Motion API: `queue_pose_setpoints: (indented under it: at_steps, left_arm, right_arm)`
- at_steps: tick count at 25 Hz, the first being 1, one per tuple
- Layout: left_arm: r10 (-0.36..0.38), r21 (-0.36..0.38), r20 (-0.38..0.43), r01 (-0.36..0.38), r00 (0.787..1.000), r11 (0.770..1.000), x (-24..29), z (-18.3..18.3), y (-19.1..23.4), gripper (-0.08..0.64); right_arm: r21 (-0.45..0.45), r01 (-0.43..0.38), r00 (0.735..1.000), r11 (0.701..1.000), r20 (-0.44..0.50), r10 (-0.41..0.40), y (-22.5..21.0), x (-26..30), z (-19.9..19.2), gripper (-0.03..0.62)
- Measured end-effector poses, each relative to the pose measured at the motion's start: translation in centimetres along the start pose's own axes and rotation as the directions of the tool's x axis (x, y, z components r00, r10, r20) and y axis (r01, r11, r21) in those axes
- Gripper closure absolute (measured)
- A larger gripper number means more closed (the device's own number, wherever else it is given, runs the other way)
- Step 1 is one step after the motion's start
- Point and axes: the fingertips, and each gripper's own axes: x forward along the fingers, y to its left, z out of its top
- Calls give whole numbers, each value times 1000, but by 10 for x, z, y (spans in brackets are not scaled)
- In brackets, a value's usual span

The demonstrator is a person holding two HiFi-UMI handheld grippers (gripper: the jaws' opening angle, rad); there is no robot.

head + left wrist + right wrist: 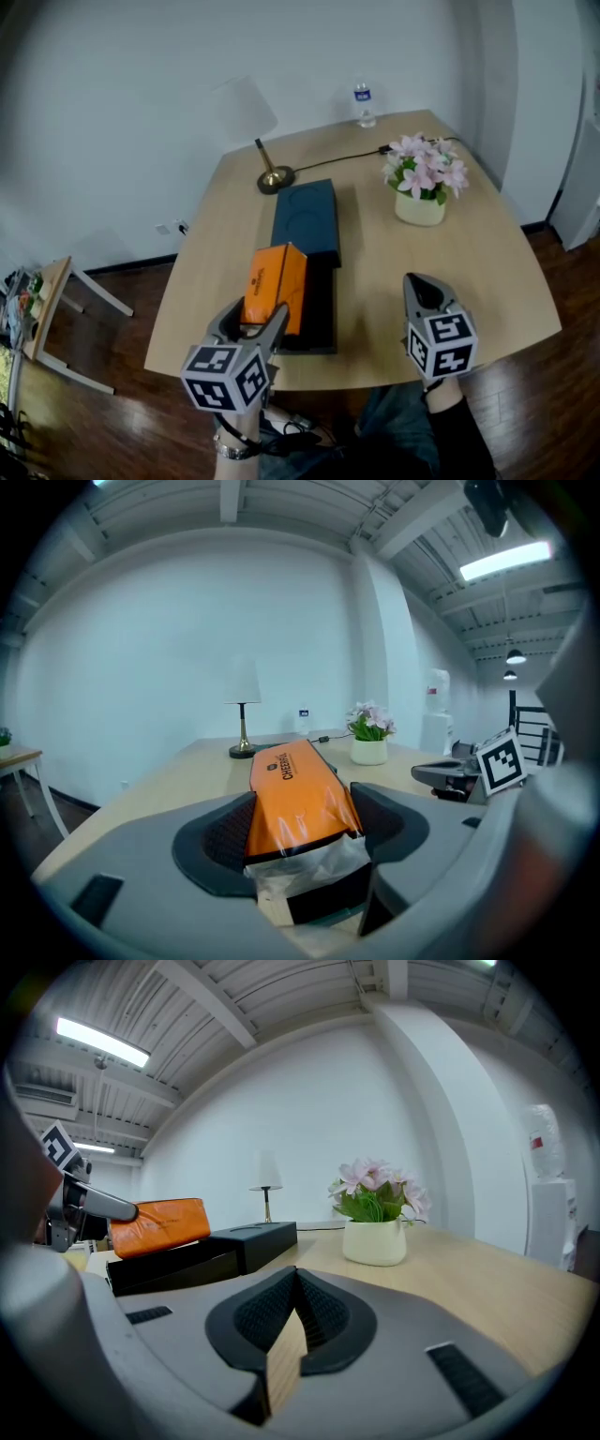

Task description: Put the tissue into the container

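Note:
An orange tissue pack [275,286] is tilted over the near, open part of a long black container [322,309]. A dark blue lid [306,218] covers the container's far part. My left gripper [251,323] is shut on the pack's near end. In the left gripper view both pads press on the tissue pack [298,789], which sits between the left gripper [305,806] jaws, with clear crumpled wrap below. My right gripper [424,286] hovers to the right of the container, near the table's front edge. The right gripper [295,1283] jaws meet with nothing between them.
A brass lamp [272,175] and a water bottle [364,103] stand at the back of the wooden table [487,281]. A pot of pink flowers [424,183] sits at the back right, with a black cable beside it. A small side table [47,309] stands on the floor at left.

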Motion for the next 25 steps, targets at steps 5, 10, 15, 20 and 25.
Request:
queue_pose_setpoints:
  at_steps: [5, 10, 15, 20, 25]
  left_arm:
    - [27, 11, -34, -27, 999, 1000, 3, -5, -16, 233]
    - [45, 1, -100, -45, 994, 999, 22, -29, -23, 227]
    - [34, -20, -86, -36, 996, 999, 28, -39, -26, 100]
    - [5, -17, -45, -6, 999, 1000, 13, -31, -28, 26]
    - [8, 110, 178, -28, 984, 994, -21, 40, -57, 28]
  right_arm:
    - [-2, 2, 1000, 1000, -1, -2, 1, 0, 0, 600]
    - [-4, 6, 1000, 1000, 2, -6, 0, 0, 1, 600]
    - [-3, 3, 1000, 1000, 0, -3, 1, 0, 0, 601]
    - [0, 3, 1000, 1000, -1, -3, 1, 0, 0, 600]
    - [-1, 2, 1000, 1000, -5, -2, 1, 0, 0, 600]
